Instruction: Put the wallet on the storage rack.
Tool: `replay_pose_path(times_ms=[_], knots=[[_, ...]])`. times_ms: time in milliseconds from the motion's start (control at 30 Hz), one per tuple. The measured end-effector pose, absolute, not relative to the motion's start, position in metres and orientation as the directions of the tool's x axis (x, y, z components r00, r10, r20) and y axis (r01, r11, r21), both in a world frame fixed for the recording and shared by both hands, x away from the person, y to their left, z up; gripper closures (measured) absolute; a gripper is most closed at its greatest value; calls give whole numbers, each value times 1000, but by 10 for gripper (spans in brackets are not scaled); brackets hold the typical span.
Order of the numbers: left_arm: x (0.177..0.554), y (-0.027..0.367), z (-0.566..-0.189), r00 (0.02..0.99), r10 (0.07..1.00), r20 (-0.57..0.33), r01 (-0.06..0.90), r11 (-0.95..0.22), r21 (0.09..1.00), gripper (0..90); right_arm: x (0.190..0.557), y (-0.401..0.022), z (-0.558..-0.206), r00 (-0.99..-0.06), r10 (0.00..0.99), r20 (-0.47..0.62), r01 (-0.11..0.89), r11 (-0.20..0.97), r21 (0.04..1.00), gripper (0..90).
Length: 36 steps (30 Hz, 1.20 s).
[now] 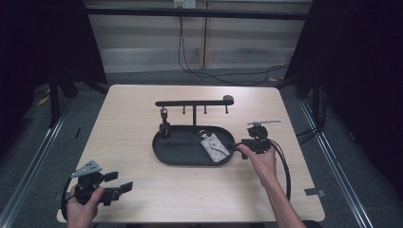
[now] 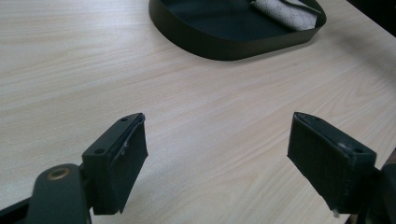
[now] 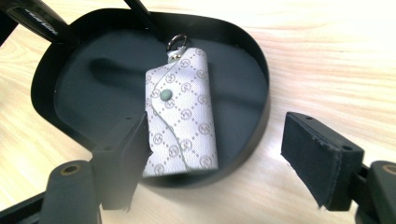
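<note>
We are holding the right tool [image 1: 236,145] at the right end of the black tray [image 1: 164,156], its jaws spread wide and gripping nothing. In the right gripper view the right tool [image 3: 212,154] is looking down over the tray's [image 3: 46,81] rim: one jaw is sitting over the rim, in front of the pouch's near left corner, and the other is hanging outside the tray, above the tabletop [image 3: 336,56]. The pouch [image 1: 214,147] is lying flat in the right part of the tray, a pale patterned key case with a snap flap; in the right gripper view the pouch [image 3: 184,114] is pointing its metal ring [image 3: 176,42] toward the far side. A black rack [image 1: 194,103] with small hooks is rising from the far edge of the tray. We are resting the left tool [image 1: 118,183] at the near left corner of the tabletop [image 1: 133,109], well apart from the tray, with its jaws spread too. In the left gripper view the left tool [image 2: 217,158] is hovering over bare tabletop [image 2: 93,70], and the tray [image 2: 210,44] is lying farther off with the pouch [image 2: 289,11] inside.
</note>
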<state>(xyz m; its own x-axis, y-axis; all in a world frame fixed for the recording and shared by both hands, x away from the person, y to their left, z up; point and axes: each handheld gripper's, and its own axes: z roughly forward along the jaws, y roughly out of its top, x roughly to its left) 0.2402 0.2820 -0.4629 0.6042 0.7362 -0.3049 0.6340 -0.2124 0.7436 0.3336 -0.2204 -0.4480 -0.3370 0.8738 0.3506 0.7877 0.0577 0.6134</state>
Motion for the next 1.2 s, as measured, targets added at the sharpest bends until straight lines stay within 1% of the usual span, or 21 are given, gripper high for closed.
replay_pose_path(times_ms=[133,167,200,333,500,667,867,967,1200], knots=[[240,282,-463,605,736,-303,632,-214,745,196,326,-225,-447,-350,874,338,780,72,621,243],[240,283,-463,605,736,-303,634,-215,743,196,320,-227,-445,-358,880,313,773,92,627,237],[239,282,-462,606,735,-305,631,-210,747,196,317,-229,-444,-362,880,309,767,93,635,237],[238,278,-462,617,730,-295,626,-228,745,196,306,-238,-442,-363,886,289,756,99,647,232],[238,280,-462,608,735,-300,631,-218,745,196,295,-246,-441,-364,890,274,752,107,650,226],[239,280,-463,607,736,-301,633,-218,743,196,275,-258,-440,-365,904,222,743,139,655,230],[239,277,-462,618,729,-292,628,-235,742,202,261,-274,-447,-350,906,236,751,121,650,223],[239,278,-462,619,729,-294,628,-234,742,202,251,-281,-458,-330,908,258,756,91,648,218],[239,278,-462,622,724,-298,628,-233,742,207,243,-290,-466,-329,915,234,750,103,653,189]])
